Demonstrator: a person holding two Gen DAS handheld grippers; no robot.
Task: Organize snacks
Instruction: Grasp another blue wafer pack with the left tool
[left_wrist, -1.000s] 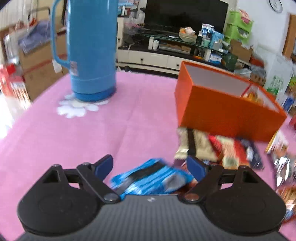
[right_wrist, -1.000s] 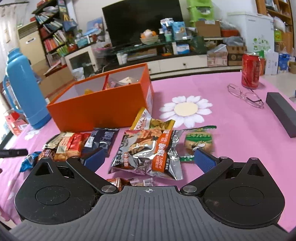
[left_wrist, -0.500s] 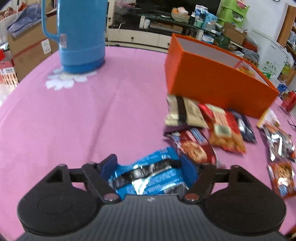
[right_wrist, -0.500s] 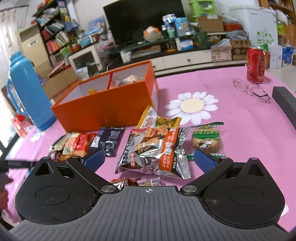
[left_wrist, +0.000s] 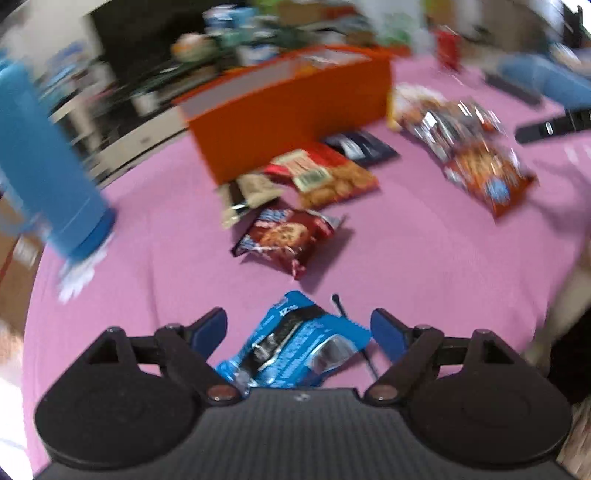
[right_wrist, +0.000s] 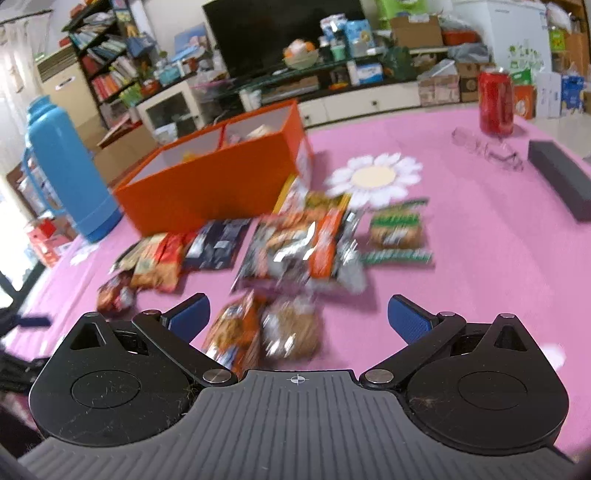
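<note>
My left gripper (left_wrist: 299, 328) is open, its blue pads wide apart on either side of a blue cookie packet (left_wrist: 291, 350) that lies on the pink tablecloth and touches neither pad. A red cookie packet (left_wrist: 288, 236) and more snack packets lie between it and the orange box (left_wrist: 291, 107). My right gripper (right_wrist: 299, 317) is open above an orange snack packet (right_wrist: 232, 332) and a brown one (right_wrist: 291, 328). The orange box (right_wrist: 218, 184) stands beyond, with snacks inside.
A blue thermos (right_wrist: 62, 166) stands left of the box. A red can (right_wrist: 495, 103), glasses (right_wrist: 487, 151) and a dark long case (right_wrist: 561, 181) are at the right. A silver-orange packet (right_wrist: 303, 247) and a green one (right_wrist: 399, 232) lie mid-table.
My left gripper has opened wider around the blue packet and swung its view to the right. My right gripper has drawn back and up, so two nearer packets now show between its fingers.
</note>
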